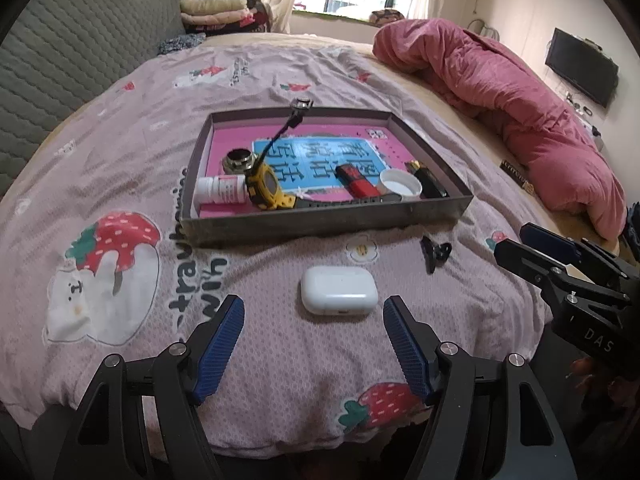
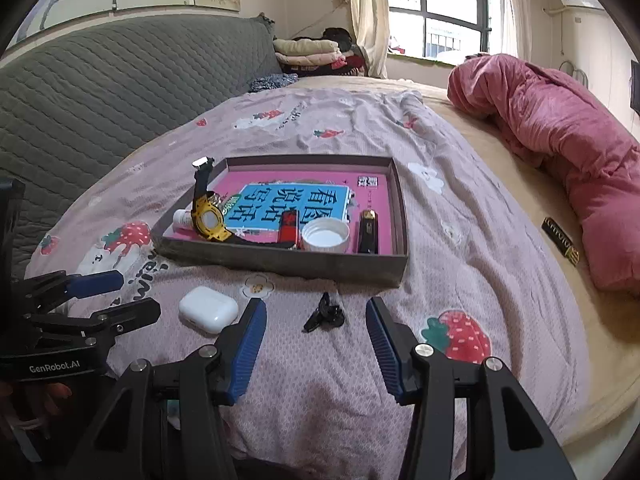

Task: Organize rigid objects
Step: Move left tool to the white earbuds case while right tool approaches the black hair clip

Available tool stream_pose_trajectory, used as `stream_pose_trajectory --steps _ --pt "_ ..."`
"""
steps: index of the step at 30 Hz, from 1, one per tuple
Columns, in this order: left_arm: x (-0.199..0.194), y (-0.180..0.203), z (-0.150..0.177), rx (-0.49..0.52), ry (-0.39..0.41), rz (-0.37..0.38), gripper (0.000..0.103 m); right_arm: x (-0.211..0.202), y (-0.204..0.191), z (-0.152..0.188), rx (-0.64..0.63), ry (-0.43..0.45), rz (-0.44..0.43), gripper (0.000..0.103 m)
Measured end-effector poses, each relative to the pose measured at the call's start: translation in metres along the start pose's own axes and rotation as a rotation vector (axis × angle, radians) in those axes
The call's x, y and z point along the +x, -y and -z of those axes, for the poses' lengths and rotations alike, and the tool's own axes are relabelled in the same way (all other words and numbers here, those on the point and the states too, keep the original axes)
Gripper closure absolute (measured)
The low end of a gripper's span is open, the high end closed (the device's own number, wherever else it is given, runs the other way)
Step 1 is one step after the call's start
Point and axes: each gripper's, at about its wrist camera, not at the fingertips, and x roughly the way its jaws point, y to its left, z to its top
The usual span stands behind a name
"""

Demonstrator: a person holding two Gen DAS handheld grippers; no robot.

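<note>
A shallow grey box [image 1: 320, 224] [image 2: 280, 262] lies on the bed with a yellow watch [image 1: 266, 188] [image 2: 208, 220], a white pill bottle [image 1: 218, 189], a metal ring [image 1: 239, 158], a red lighter [image 1: 356, 179] [image 2: 289, 226], a white cap [image 1: 400, 185] [image 2: 325, 237] and a black lighter [image 1: 430, 184] [image 2: 368, 232] inside. A white earbud case [image 1: 339, 295] [image 2: 208, 309] and a small black clip [image 1: 435, 254] [image 2: 325, 314] lie on the sheet in front of the box. My left gripper [image 1: 314, 312] is open just before the case. My right gripper [image 2: 316, 312] is open around the clip.
The bed carries a pink strawberry-print sheet [image 1: 120, 160]. A rolled pink duvet [image 1: 520, 108] [image 2: 560, 140] lies on the right with a small dark packet [image 2: 560, 240] beside it. A grey quilted headboard [image 2: 100, 100] stands on the left. Folded clothes [image 2: 308, 52] sit at the far end.
</note>
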Motion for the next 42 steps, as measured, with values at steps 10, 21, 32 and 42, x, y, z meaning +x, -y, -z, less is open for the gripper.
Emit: stream_pose_trajectory --steps 10,21,32,42 --pt "0.014 0.007 0.009 0.014 -0.076 0.021 0.030 0.007 -0.008 0.010 -0.022 -0.037 -0.004 0.052" --pt "0.025 0.010 0.012 -0.004 -0.118 0.038 0.029 0.016 -0.004 0.015 -0.001 -0.067 -0.003 0.052" --pt "0.042 0.014 0.009 -0.028 -0.125 0.031 0.029 0.029 0.000 0.019 0.008 -0.091 -0.011 0.052" --pt "0.063 0.017 0.007 -0.065 -0.144 0.027 0.030 0.039 0.008 0.020 0.032 -0.104 -0.011 0.052"
